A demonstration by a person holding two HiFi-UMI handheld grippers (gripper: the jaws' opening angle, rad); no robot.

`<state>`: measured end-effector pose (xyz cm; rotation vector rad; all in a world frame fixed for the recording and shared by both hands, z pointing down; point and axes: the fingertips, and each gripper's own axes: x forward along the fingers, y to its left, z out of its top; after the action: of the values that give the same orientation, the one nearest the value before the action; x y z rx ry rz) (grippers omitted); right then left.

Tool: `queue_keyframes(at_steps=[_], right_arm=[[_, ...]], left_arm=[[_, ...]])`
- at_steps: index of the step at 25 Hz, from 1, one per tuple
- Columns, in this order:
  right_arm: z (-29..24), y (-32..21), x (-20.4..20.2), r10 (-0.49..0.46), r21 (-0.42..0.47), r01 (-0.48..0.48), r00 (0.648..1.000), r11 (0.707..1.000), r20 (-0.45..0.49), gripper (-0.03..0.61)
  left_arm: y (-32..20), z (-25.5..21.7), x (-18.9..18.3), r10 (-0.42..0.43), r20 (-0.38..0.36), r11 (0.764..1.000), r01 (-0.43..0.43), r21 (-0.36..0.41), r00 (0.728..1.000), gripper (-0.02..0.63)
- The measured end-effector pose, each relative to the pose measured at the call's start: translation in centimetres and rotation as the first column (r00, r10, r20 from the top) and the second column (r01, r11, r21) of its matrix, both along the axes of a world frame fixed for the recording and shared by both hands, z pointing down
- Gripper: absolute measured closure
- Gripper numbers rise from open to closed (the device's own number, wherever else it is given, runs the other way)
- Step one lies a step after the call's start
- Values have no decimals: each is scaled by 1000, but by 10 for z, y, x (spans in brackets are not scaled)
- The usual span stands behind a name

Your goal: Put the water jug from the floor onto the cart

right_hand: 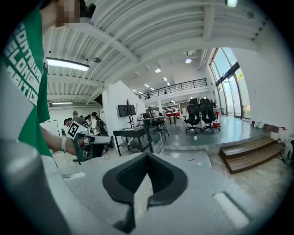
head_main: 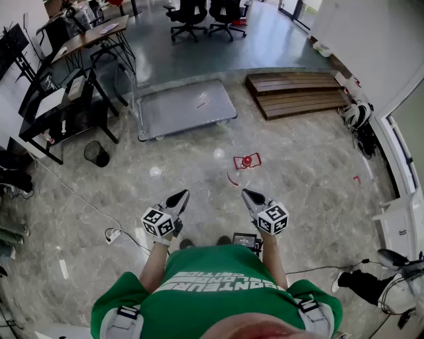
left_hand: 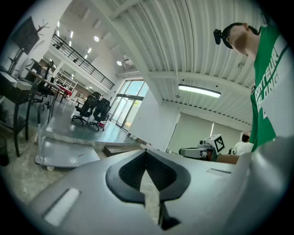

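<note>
The cart (head_main: 185,109) is a flat grey platform trolley standing empty on the floor ahead; it also shows in the left gripper view (left_hand: 64,156) and the right gripper view (right_hand: 193,158). I cannot make out a water jug for certain; a small red item (head_main: 246,161) lies on the floor between the cart and me. My left gripper (head_main: 180,196) and right gripper (head_main: 250,195) are held side by side in front of the person's body, over bare floor. Both have their tips together, the left gripper (left_hand: 146,151) and the right gripper (right_hand: 147,153), with nothing between them.
Wooden steps (head_main: 298,93) lie right of the cart. Black desks (head_main: 59,99) and a waste bin (head_main: 97,153) stand at the left, office chairs (head_main: 199,16) on the raised floor behind. Cables (head_main: 112,233) trail near the person's feet, with bags and gear (head_main: 361,285) at right.
</note>
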<state>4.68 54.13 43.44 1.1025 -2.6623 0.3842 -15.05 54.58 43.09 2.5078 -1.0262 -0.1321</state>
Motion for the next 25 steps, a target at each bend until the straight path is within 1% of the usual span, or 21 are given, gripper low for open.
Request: queue_keyframes(at_steps=[5, 9, 12, 16, 25], right_arm=[[9, 6, 1, -5, -20, 5, 1000, 1000, -8, 589], [9, 6, 2, -9, -17, 9, 1000, 1000, -11, 589], [7, 3, 7, 21, -16, -21, 1000, 1000, 6, 588], [11, 0, 20, 73, -42, -71, 996, 997, 43, 588], [22, 9, 42, 98, -77, -93, 993, 993, 71, 588]], left_arm=[[6, 4, 3, 0, 1, 1000, 0, -9, 1000, 612], [8, 3, 7, 2, -1, 1000, -2, -6, 1000, 611], [9, 2, 9, 4, -1, 1000, -4, -7, 1000, 612], [11, 2, 15, 12, 3, 1000, -12, -11, 1000, 612], [17, 8, 36, 35, 15, 999, -34, -35, 999, 612]])
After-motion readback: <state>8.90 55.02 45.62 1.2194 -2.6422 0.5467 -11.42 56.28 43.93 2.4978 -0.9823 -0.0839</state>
